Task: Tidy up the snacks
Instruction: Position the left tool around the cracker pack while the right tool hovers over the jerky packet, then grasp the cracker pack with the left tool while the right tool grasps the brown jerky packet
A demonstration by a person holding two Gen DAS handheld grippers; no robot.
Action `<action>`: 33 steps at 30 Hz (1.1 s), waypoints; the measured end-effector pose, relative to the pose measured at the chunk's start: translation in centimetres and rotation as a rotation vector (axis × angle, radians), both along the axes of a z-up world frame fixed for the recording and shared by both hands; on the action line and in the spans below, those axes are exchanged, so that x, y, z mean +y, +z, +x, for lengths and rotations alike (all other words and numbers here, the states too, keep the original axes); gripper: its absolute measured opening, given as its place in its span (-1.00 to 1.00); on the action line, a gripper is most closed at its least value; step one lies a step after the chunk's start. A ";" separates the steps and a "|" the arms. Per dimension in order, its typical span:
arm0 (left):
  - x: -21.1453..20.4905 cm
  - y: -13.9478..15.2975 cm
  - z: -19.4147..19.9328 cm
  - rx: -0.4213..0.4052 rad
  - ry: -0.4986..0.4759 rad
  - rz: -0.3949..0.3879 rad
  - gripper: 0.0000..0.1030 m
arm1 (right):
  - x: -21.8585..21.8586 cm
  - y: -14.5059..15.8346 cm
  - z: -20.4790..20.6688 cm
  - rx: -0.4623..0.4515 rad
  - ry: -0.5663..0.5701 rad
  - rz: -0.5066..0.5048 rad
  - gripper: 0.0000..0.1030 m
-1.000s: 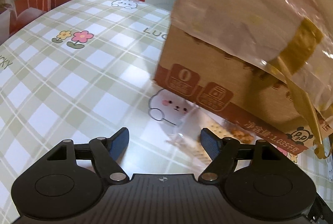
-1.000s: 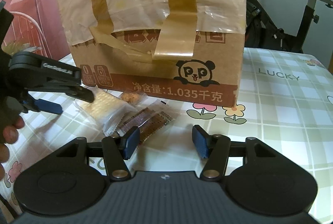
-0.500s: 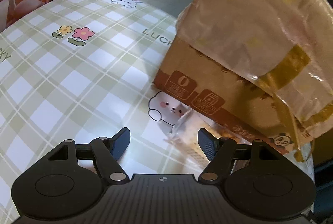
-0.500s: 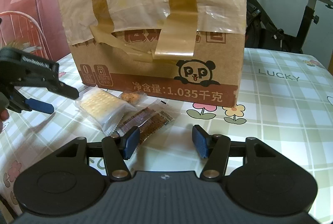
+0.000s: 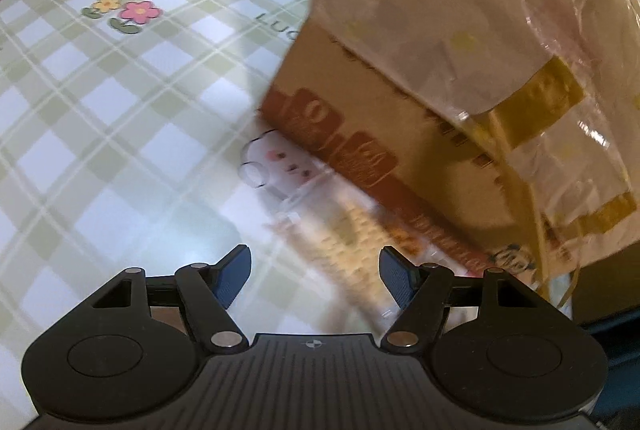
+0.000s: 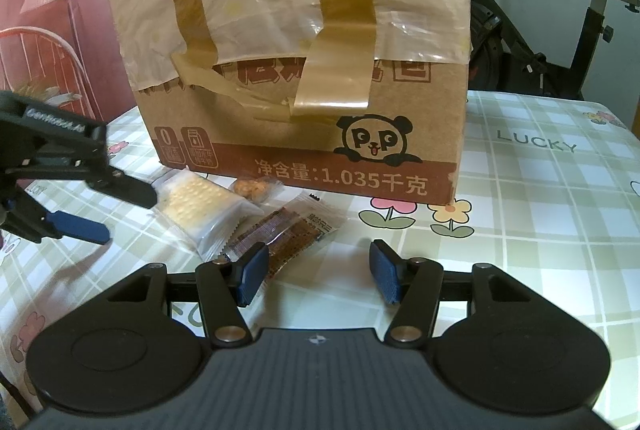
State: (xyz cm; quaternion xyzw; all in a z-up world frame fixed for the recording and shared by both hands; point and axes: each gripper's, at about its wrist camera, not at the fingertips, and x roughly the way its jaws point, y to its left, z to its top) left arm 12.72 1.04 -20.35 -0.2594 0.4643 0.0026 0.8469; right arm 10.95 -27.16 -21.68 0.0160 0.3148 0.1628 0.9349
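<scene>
Reaching for the cracker [image 6: 200,206] lying before the box [image 6: 304,70], the left claw [image 6: 120,206] is spread, empty; close on the wrapper's middle, not its seam. Right claw [image 6: 316,274] hovers spread near the bar [image 6: 288,234].

Both wrist views sit low over the tablecloth [image 6: 540,214] — facing the taped box [image 6: 304,70] from different sides, close.

Right gripper [image 6: 318,276] open over desk [image 6: 540,214]; brown bar [image 6: 286,236], cracker pack [image 6: 200,206], small snack [image 6: 252,188] near box [image 6: 304,90]; left gripper [image 6: 116,206] open at left.
</scene>
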 end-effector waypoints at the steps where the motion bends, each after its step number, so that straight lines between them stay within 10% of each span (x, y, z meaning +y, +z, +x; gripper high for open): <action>1: -0.4 0.1 0.4 -0.004 0.011 0.004 0.41 | 0.0 0.0 0.0 0.000 0.000 0.000 0.15; 16: -6.6 -0.8 1.5 -0.060 -0.102 0.299 0.67 | -0.1 0.0 0.0 0.001 -0.008 0.016 0.15; 33: 2.3 -0.2 -0.5 -0.006 -0.179 0.314 0.66 | 0.0 0.0 -0.2 0.001 -0.015 0.022 0.15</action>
